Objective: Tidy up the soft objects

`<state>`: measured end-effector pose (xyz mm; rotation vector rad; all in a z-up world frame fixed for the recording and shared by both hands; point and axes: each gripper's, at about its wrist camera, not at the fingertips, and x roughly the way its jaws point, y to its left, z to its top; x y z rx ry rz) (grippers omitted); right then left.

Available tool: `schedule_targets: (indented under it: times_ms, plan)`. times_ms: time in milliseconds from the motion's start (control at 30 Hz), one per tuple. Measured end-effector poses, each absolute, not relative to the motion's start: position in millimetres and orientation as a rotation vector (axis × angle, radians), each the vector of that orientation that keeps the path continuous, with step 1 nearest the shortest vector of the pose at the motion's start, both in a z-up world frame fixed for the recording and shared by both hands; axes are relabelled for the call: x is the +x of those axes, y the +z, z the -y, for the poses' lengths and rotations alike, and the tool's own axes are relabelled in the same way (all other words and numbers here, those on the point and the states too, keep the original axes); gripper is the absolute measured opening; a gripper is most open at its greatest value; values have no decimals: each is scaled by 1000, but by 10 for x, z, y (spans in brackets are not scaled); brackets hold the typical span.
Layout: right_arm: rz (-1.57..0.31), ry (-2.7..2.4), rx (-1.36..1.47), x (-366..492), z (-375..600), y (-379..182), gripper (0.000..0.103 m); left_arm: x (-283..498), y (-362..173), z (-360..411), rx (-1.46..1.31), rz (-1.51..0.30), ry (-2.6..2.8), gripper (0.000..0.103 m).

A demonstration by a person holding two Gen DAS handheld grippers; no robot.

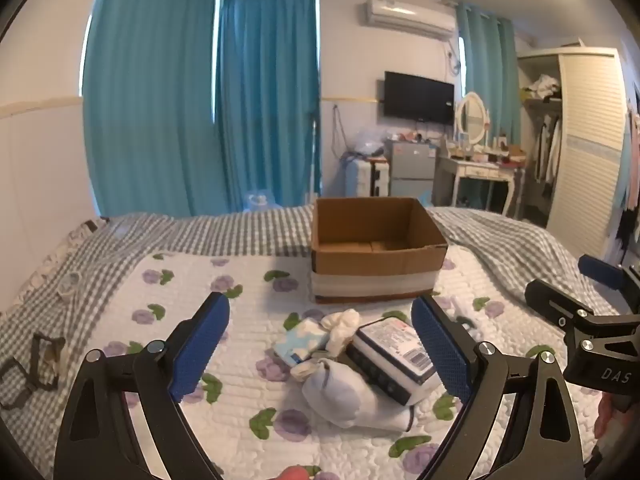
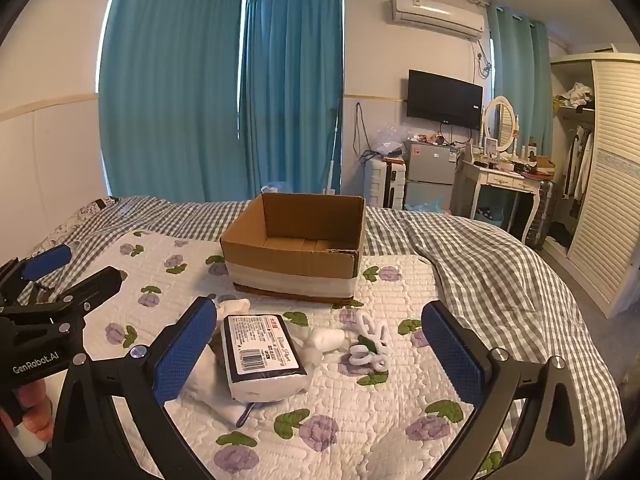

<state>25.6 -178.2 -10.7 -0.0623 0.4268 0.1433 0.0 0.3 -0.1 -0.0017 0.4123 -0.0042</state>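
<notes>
An open, empty cardboard box (image 1: 376,256) stands on the bed; it also shows in the right wrist view (image 2: 296,252). In front of it lies a pile of soft things: a wrapped white pack with a barcode label (image 1: 394,354) (image 2: 260,354), a white sock bundle (image 1: 352,396), a blue-and-white tissue pack (image 1: 302,342), and small white pieces (image 2: 368,350). My left gripper (image 1: 320,348) is open above the pile, holding nothing. My right gripper (image 2: 316,354) is open over the barcode pack, holding nothing.
The bed carries a white floral quilt (image 2: 360,420) over a grey checked cover (image 2: 500,272). A dark strap-like item (image 1: 36,364) lies at the bed's left. Teal curtains, a fridge, a dressing table (image 2: 508,184) and a wardrobe (image 2: 604,184) stand beyond the bed.
</notes>
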Motion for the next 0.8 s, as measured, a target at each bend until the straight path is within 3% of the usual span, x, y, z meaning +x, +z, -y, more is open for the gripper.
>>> schedule_targets:
  times_ms: [800]
  plan:
    - [-443,149,-63,261,1754,-162,103,0,-61,-31,-7,-420,15,94]
